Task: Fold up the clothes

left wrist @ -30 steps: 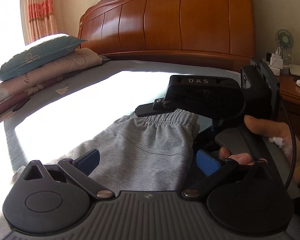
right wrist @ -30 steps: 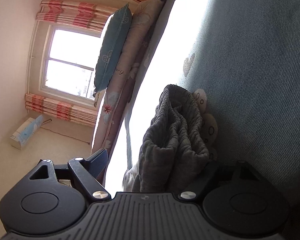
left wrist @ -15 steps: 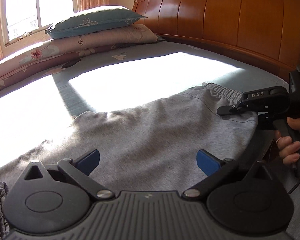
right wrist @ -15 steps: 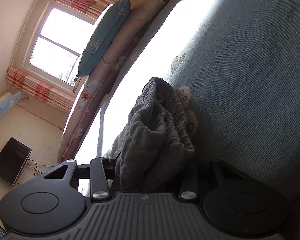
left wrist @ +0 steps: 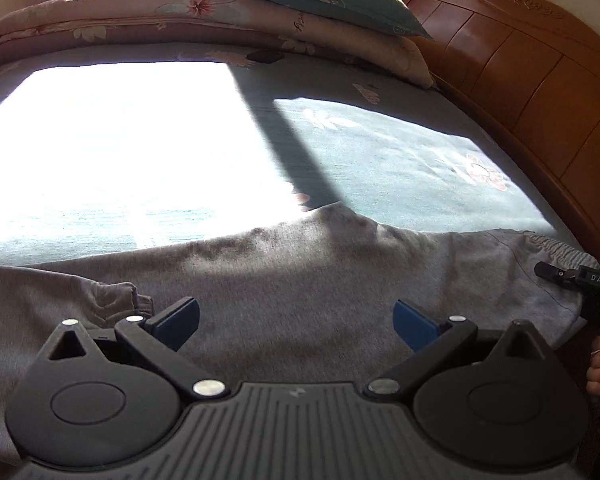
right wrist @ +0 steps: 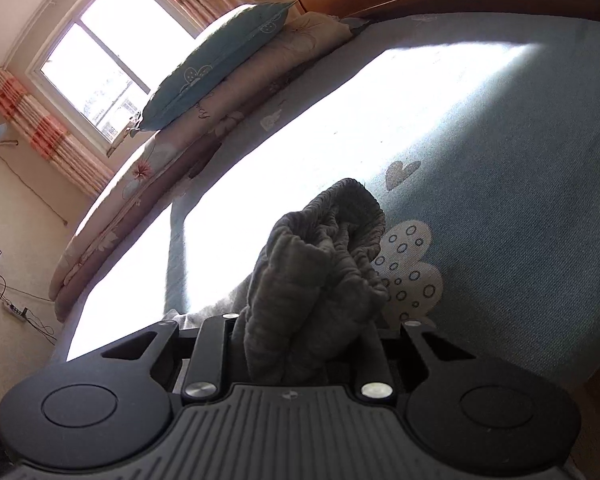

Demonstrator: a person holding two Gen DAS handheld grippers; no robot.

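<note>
The right hand-held gripper [right wrist: 304,344] has just been closing and now clamps the bunched elastic waistband of the grey knitted sweatpants [left wrist: 300,292]. The left hand-held gripper [left wrist: 296,320] hangs released, blue pads spread above the trouser legs. The pants lie stretched across the teal flowered bed sheet [left wrist: 400,152]. Beyond, stacked pillows [left wrist: 324,4] meet the wooden headboard [left wrist: 540,80].
</note>
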